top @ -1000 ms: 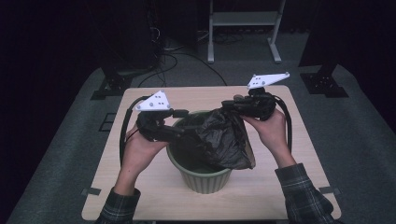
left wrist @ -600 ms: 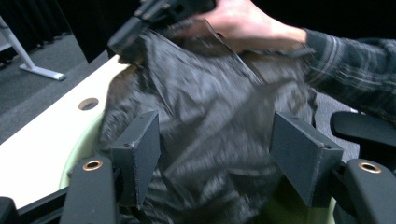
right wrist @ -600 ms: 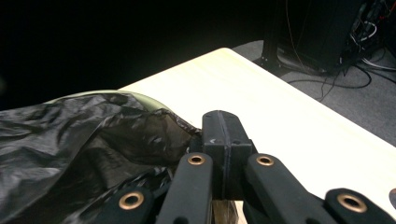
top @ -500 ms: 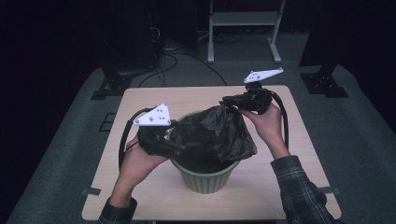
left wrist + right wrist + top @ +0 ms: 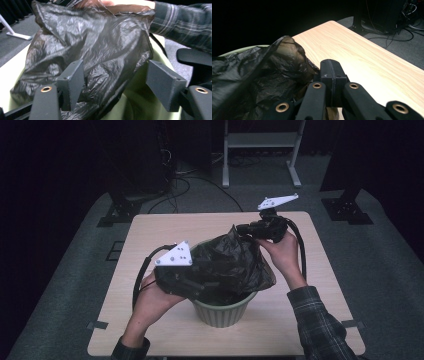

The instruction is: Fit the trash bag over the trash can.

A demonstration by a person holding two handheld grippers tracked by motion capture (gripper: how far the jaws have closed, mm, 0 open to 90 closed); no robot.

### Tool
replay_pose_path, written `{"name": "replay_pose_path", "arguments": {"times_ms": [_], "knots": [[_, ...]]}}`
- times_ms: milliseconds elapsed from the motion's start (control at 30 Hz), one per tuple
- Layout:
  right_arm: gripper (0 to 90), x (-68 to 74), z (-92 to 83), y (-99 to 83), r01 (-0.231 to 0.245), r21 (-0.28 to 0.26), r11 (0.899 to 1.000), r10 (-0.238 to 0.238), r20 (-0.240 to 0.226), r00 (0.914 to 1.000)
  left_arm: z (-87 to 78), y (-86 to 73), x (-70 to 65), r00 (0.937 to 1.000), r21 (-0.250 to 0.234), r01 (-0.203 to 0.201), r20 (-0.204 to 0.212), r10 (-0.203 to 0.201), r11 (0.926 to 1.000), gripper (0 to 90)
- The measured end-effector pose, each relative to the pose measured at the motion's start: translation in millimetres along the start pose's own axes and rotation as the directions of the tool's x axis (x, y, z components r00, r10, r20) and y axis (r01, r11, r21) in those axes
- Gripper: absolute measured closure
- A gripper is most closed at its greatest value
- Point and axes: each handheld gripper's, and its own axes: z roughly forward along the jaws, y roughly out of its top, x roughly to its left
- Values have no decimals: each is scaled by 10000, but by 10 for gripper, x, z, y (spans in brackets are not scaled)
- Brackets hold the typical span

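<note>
Plainly, the black bag (image 5: 232, 265) sits bunched over the mouth of the green bin (image 5: 225, 307), which stands on the table (image 5: 150, 235) near its front edge. In the high view the crumpled plastic hides most of the bin's rim and all of its inside; only the front wall and a strip of rim show.

The right gripper (image 5: 247, 228) is clenched on the bag's far top corner, pulling it up into a peak. In the right gripper view the jaws meet flat, with a fold of plastic (image 5: 284, 65) running up to them; the pinched bit itself is hidden behind the jaws. The right hand (image 5: 282, 252) and a plaid sleeve (image 5: 320, 325) reach in from the lower right.

The left gripper (image 5: 115, 82) stands released at the bag's near left side. Its jaws have just been closing a little, yet they are wide apart in the left gripper view, with loose plastic (image 5: 100, 50) bulging between them and the bin's green wall (image 5: 140, 85) behind. Whether the left pad touches the film is hard to tell. In the high view its fingertips are lost against the dark bag, under the grey plate (image 5: 175, 255).
</note>
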Motion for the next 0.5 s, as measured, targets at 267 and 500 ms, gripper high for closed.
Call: {"name": "replay_pose_path", "arguments": {"times_ms": [267, 500], "knots": [[751, 21, -118, -40, 0, -148, 9999, -1, -56, 10000, 60, 60, 176, 9993, 293, 253, -271, -245, 9993, 900], [557, 100, -526, -97, -124, -557, 9984, 130, 119, 9998, 16, 79, 444, 9869, -204, 1035, -1219, -1052, 9944, 900]]}}
